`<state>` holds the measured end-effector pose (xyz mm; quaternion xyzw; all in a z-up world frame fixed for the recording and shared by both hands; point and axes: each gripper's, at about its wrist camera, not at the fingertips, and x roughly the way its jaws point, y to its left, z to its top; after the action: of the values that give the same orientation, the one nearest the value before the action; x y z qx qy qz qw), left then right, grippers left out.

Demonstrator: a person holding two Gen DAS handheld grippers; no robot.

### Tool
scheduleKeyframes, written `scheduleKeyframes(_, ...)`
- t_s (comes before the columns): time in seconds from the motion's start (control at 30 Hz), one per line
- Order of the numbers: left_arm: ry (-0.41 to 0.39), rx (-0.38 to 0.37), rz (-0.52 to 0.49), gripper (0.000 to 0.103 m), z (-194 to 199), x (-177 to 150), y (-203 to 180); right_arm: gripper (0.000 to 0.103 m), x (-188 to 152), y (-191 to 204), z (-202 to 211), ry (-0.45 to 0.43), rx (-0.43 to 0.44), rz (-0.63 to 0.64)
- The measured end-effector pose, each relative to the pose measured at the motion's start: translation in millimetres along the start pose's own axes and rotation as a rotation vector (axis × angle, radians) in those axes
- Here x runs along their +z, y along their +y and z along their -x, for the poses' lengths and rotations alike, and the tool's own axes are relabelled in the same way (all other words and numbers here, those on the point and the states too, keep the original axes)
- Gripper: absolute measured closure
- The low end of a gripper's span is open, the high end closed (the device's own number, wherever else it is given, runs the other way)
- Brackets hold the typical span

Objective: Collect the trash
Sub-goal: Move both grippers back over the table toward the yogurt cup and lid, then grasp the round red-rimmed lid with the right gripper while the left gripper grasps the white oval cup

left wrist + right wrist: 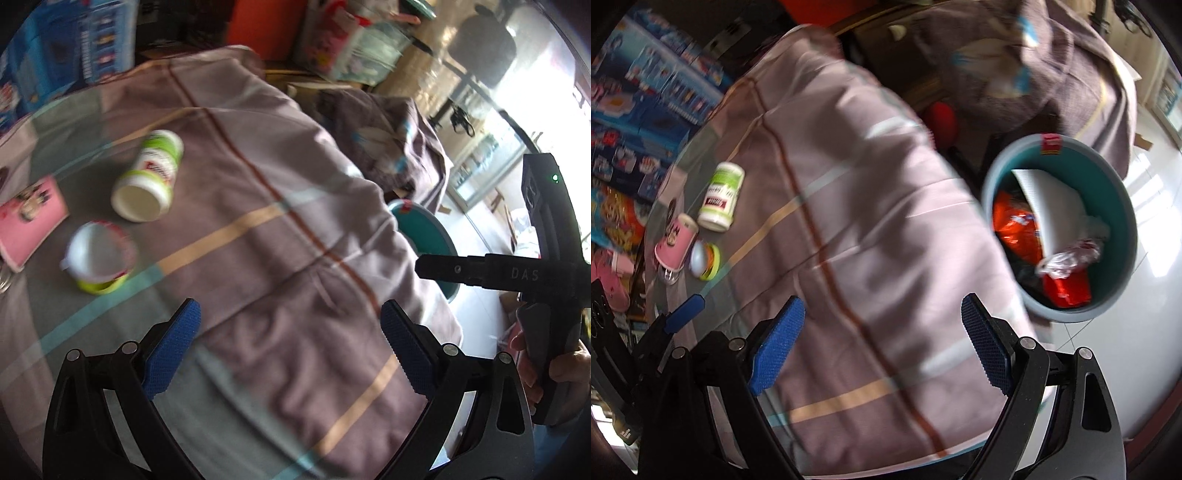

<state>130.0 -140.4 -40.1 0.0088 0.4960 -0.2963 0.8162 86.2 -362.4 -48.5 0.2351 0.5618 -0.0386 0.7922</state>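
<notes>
- Your left tool [290, 347] is spread wide with nothing between its blue pads; it hangs over the striped cloth on the table [258, 229].
- Your right tool [882, 341] is spread just as wide and also carries nothing. It sits over the table edge, with the bin [1115, 284] down on the floor to its right.
- The bin already holds red wrappers, crumpled plastic and a white sheet, so what is left of the job lies on the table.
- The green-and-white bottle [149, 177] lies on its side, up and to the left of your left tool. Its long axis runs diagonally, with the open white mouth towards the tool and the green end pointing away.
- Just below it stands the small white cup with the yellow-green base [99, 256], tipped so its mouth shows; it is near the bottle but not touching it.
- A pink cup [674, 245] lies right beside the small cup in the right wrist view.
- All three pieces lie to the left of both tools, well apart from the bin. My judgement is that your left hand is the nearer one, and the pads should close across the bottle's width, not along its length.
</notes>
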Motion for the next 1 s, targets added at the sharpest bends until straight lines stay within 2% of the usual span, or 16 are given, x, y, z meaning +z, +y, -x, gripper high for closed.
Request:
scheduleKeyframes(0.4, -0.037, 0.070, 0.136, 0.005, 34.2, -28.6, 96.2, 0.020, -4.8, 92.2, -27.8, 0.048, -0.006, 0.138)
scheduleKeyframes(0.63, -0.063, 0.115, 0.241, 0.005, 51.7, -38.6, 157.7, 0.020, 3.7, 146.8, -53.1, 0.063, 0.003, 0.197)
scheduleKeyframes(0.83, -0.057, 0.141, 0.300, 0.005, 56.6, -44.2, 193.6, 0.020, 8.6, 192.2, -77.2, 0.065, 0.009, 0.267)
scheduleKeyframes(1.0, -0.048, 0.158, 0.324, 0.005, 57.6, -45.5, 211.0, 0.020, 14.2, 214.9, -93.0, 0.072, 0.018, 0.301)
